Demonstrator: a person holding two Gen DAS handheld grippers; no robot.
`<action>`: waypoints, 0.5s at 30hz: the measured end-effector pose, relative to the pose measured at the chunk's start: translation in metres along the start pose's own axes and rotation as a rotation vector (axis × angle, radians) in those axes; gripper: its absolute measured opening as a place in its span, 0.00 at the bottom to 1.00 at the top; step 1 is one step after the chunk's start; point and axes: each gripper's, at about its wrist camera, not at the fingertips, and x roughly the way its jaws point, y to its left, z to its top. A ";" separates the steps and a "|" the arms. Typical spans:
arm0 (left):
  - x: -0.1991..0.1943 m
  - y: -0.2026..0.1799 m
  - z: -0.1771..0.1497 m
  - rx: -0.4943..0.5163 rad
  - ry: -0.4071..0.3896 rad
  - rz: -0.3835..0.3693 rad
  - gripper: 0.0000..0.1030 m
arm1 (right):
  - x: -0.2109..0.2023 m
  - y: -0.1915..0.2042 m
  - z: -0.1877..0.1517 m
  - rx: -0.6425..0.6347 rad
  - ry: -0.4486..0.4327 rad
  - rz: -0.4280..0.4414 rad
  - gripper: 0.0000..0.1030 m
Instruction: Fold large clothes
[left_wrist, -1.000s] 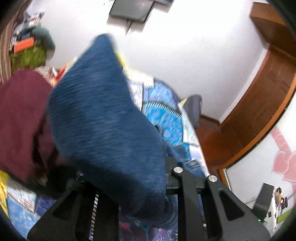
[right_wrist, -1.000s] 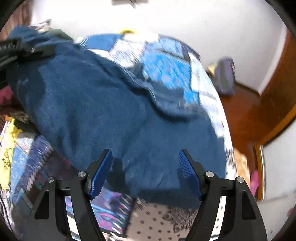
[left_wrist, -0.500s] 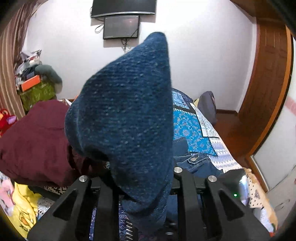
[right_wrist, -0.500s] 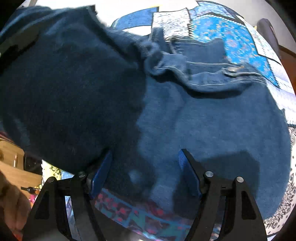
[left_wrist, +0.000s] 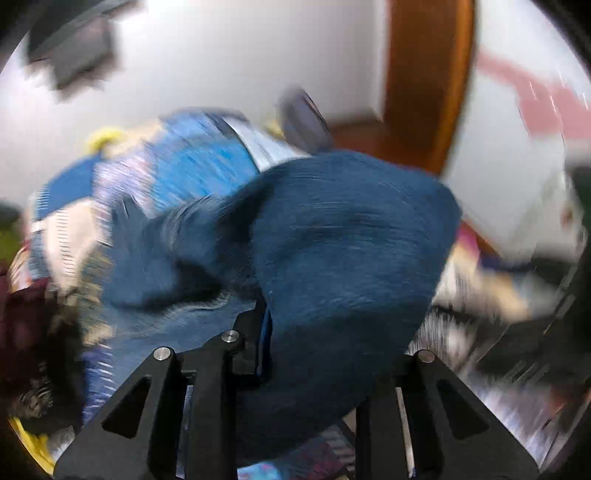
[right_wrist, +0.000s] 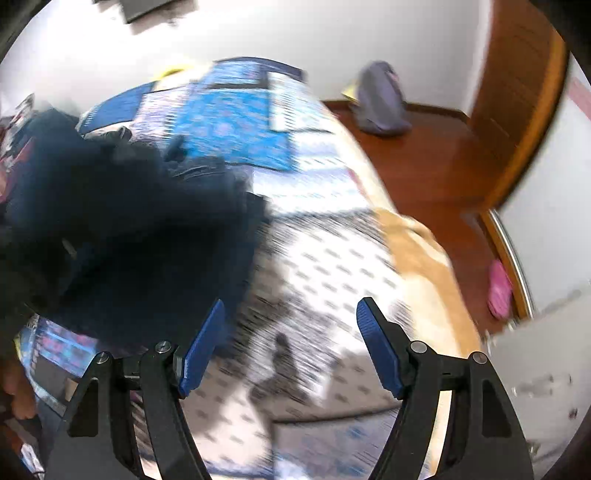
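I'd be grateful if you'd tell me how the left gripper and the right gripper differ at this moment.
The left gripper has blue denim bunched between its fingers, and its jaws are opening slightly; the right gripper holds nothing. The left's fingers are mostly hidden by cloth; the right's blue pads stand wide apart, bare, above the dotted bedspread. Both have black frames.

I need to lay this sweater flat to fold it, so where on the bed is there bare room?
The white dotted sheet under the open right gripper is bare, bordered by the blue sweater on the left and the tan cloth at the bed's edge. The blue patchwork quilt beyond looks free. The left is crowded by that sweater.
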 end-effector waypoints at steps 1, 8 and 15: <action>0.008 -0.006 -0.008 0.041 0.032 0.010 0.22 | -0.001 -0.007 -0.004 0.010 0.001 -0.009 0.69; -0.006 -0.020 -0.027 0.150 0.034 0.056 0.27 | -0.013 -0.012 -0.005 0.025 -0.029 0.008 0.69; -0.058 0.009 -0.024 -0.021 0.000 -0.091 0.61 | -0.031 0.011 0.010 -0.038 -0.134 0.038 0.69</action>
